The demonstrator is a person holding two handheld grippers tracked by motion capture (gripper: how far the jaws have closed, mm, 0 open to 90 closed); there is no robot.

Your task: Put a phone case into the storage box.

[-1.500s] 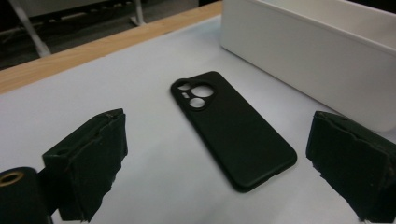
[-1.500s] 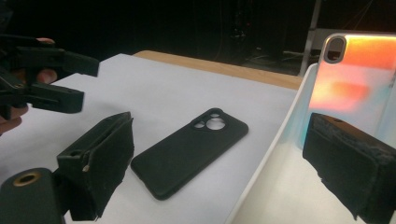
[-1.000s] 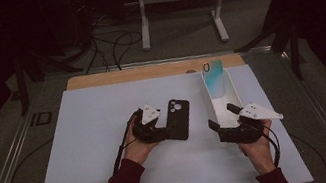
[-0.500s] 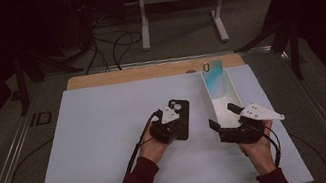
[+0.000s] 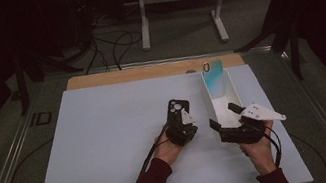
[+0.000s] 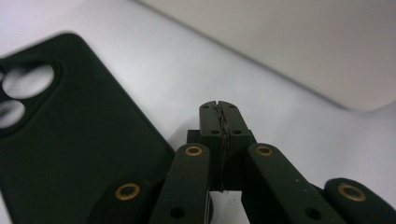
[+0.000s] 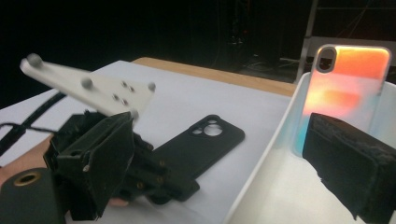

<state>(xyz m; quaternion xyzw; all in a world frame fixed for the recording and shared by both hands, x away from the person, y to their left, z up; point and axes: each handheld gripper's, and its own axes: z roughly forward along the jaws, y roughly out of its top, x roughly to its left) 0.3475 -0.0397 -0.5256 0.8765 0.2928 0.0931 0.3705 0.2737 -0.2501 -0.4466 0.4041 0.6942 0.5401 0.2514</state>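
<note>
Table (image 5: 111, 156) with a white top carries everything; a bare wooden strip (image 5: 147, 71) runs along its far edge. Forearms enter from the bottom of the high view, sleeves dark red, each hand around one gripper.

Left hand (image 5: 165, 147) points the left gripper (image 5: 181, 130) away from the person, at the near end of the black phone case (image 5: 177, 110). Left gripper view: jaws pressed together tip to tip with nothing between them; black phone case (image 6: 70, 154) lies flat just beside them, camera cutout (image 6: 23, 93) visible.

Right hand (image 5: 257, 148) holds the right gripper (image 5: 224, 121) at the near end of the white tray (image 5: 232, 94). Jaws stand apart, one on either side of the tray's near wall, nothing gripped.

Count: two grippers, two phone cases, one tray.

Second case, an iridescent phone case (image 5: 214, 77), stands upright against the tray's far end. High view shows it blue-green; right gripper view shows it orange-pink (image 7: 350, 88), and also the left gripper (image 7: 154, 177) with its grey plate (image 7: 93, 86) on top.
</note>
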